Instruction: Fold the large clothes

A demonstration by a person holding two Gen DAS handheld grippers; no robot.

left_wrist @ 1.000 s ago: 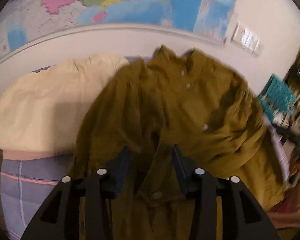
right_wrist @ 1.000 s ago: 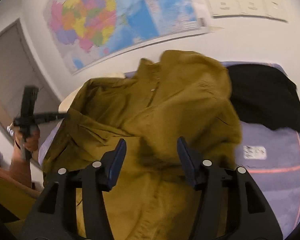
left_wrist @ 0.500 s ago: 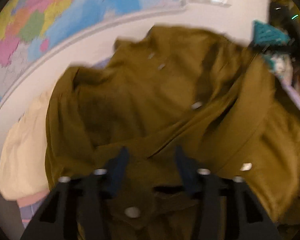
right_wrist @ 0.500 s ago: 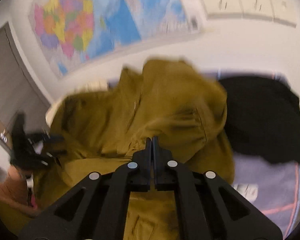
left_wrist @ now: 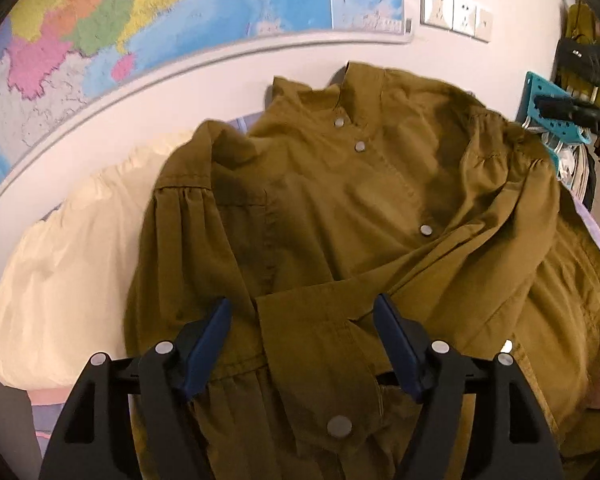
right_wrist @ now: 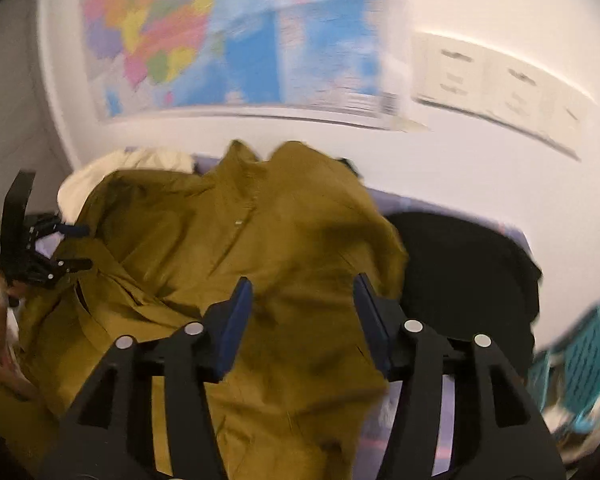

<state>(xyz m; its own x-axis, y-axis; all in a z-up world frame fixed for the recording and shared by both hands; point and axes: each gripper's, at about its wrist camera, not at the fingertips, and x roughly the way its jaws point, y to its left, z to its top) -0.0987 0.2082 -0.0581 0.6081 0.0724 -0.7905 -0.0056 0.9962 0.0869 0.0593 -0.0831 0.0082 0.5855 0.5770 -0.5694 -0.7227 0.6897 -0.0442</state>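
Jacket (left_wrist: 360, 216) lay spread out, front up, over a purple cover (right_wrist: 460, 412) with pink stripes, and its collar (left_wrist: 340, 84) pointed at the far edge by the white wall (left_wrist: 460, 64). It was olive-brown with round metal snaps (left_wrist: 426, 229) down the front. One sleeve (left_wrist: 460, 256) was folded across its chest, and the cuff (left_wrist: 324, 368) with a snap on it lay near the front, in the middle.

The left hand-held gripper (left_wrist: 302, 340) was let go, with its blue pads (left_wrist: 206, 344) wide apart. The cuff lay between them, but I could not tell if they touched it. In the right wrist view this gripper showed at the jacket's left side.

The right hand-held gripper (right_wrist: 302, 320) was let go too, with its pads (right_wrist: 236, 320) wide apart above the jacket's right half. That view was blurry. Whether the pads touched the cloth, I could not tell.

A cream cloth (left_wrist: 72, 272) lay bunched just left of the jacket, touching it. A black cloth (right_wrist: 468, 280) lay just right of it. A big map (left_wrist: 160, 20) hung on the wall above, with white wall plugs (left_wrist: 454, 12) to its right. A teal rack (left_wrist: 552, 116) stood off past the right side.
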